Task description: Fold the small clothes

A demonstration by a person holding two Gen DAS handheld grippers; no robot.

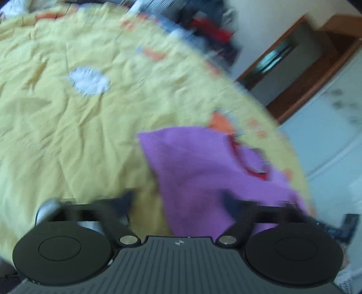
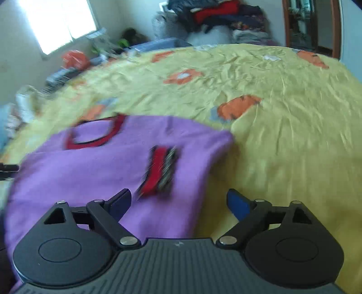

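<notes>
A small purple sweater with a red neck band lies on a yellow bedspread. A red and grey striped cuff rests folded onto its middle. My right gripper hovers open over the sweater's near right edge, with nothing between its fingers. In the left wrist view, which is blurred, the same purple sweater lies low and right on the bedspread. My left gripper stands open at its near edge, the right finger over the purple cloth.
A pile of dark and red clothes sits beyond the bed's far edge. Clutter and a bright window lie to the left. A wooden door frame stands at the back right. The bedspread carries orange patches.
</notes>
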